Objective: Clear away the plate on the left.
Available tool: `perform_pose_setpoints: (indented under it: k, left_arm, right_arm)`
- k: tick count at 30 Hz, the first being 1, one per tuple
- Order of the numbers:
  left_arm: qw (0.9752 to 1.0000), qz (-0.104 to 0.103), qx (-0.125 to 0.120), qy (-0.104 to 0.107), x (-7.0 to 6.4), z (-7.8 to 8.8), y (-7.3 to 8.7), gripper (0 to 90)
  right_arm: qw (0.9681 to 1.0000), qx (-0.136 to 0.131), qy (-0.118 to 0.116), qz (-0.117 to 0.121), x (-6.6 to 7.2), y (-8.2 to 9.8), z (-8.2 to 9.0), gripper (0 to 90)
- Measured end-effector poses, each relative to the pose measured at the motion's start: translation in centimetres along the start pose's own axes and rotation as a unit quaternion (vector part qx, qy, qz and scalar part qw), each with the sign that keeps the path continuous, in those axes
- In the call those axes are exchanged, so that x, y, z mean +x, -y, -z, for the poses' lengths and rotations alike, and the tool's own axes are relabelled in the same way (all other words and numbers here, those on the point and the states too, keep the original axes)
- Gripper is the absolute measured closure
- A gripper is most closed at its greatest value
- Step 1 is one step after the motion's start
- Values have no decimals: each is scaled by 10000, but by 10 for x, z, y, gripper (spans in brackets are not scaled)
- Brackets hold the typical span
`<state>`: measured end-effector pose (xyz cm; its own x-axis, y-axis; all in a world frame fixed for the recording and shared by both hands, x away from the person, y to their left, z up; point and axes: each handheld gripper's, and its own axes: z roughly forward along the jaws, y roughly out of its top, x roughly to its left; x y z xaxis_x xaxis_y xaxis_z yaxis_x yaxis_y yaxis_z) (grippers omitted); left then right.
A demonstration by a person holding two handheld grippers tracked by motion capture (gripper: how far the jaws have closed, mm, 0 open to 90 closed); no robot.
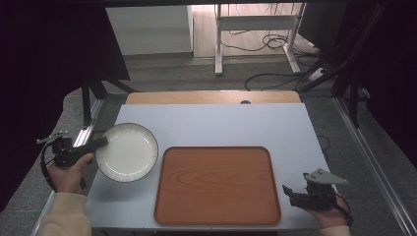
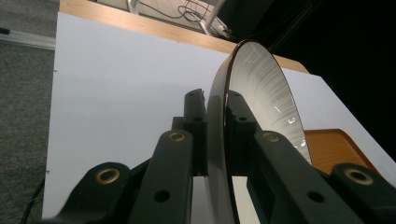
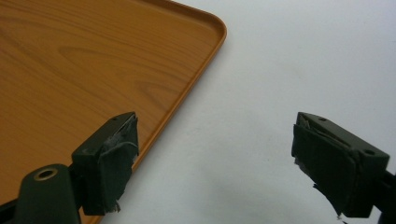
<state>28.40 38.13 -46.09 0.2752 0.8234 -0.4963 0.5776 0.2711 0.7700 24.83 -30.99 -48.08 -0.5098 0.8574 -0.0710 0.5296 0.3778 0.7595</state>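
Plate (image 1: 127, 152) sits at table (image 1: 221, 123) left, just beside tray (image 1: 217, 185). Left gripper (image 1: 101, 143) is clamped on its rim, one jaw each side. Right gripper (image 1: 287, 191) is wide open w/ nothing in it, by tray's right edge. Prob. grasp step; next: lift plate & carry onto tray, keeping it level.

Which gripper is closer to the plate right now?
Left. The left gripper is clamped on the plate rim at its left edge; the right gripper sits open beyond the tray, near its right front corner.

text: none legible | labels: none | numbers: none | signs: none
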Motion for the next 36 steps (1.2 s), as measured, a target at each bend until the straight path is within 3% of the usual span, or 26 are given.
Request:
perform_pose_setpoints:
  k: [5, 12, 18, 22, 36]
  left_arm:
    - [9999, -23, 15, 127, -7, -2, -1, 822]
    - [9989, -11, 38, 466, -19, -9, -1, 823]
    - [9984, -113, 83, 555, -29, -13, -1, 822]
    - [9970, -29, 103, 771, -32, -17, 0, 821]
    - [9957, -101, 189, 902, -46, -27, 3, 820]
  right_arm:
    - [10000, -16, 3, -25, -1, 0, -1, 153]
    - [10000, -30, 18, -15, 0, 0, 0, 153]
    - [10000, -19, 26, -27, -1, 0, 0, 153]
    - [10000, -16, 19, -25, -2, 0, 0, 153]
    - [10000, -24, -3, 30, -1, 0, -1, 153]
